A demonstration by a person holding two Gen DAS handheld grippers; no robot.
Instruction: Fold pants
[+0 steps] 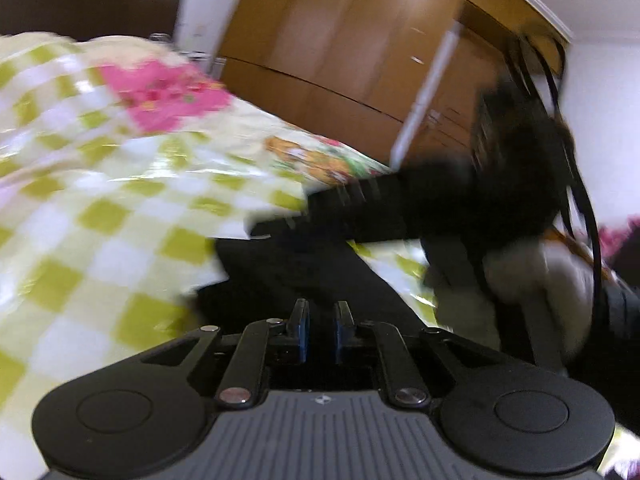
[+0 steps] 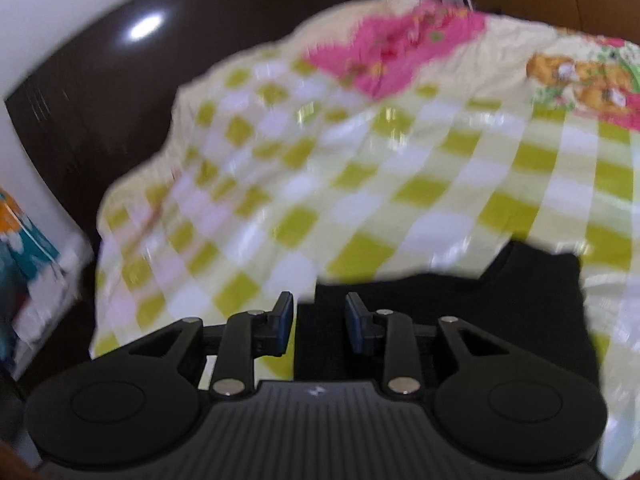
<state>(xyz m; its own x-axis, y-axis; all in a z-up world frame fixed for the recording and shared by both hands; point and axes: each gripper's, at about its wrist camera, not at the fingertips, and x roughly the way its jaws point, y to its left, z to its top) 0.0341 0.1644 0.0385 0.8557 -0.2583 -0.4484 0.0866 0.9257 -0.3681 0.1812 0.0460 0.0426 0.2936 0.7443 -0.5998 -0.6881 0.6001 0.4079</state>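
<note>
Both claws, left claw (image 1: 322, 332) and right claw (image 2: 318, 326), hang open over black pants (image 2: 460, 320) on the bed (image 2: 360, 184). Pinch one edge, then fold slowly.

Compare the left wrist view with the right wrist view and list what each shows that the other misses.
Only the left wrist view shows the other black handheld gripper reaching in from the right, its trailing black cables, and most of the tall brown wooden wardrobe.

Only the right wrist view shows the glossy dark brown headboard and a teal and orange patterned cloth at the left edge.

Both show the green and white checked bedsheet with its pink patch, and the black pants lying on it, blurred by motion.
</note>
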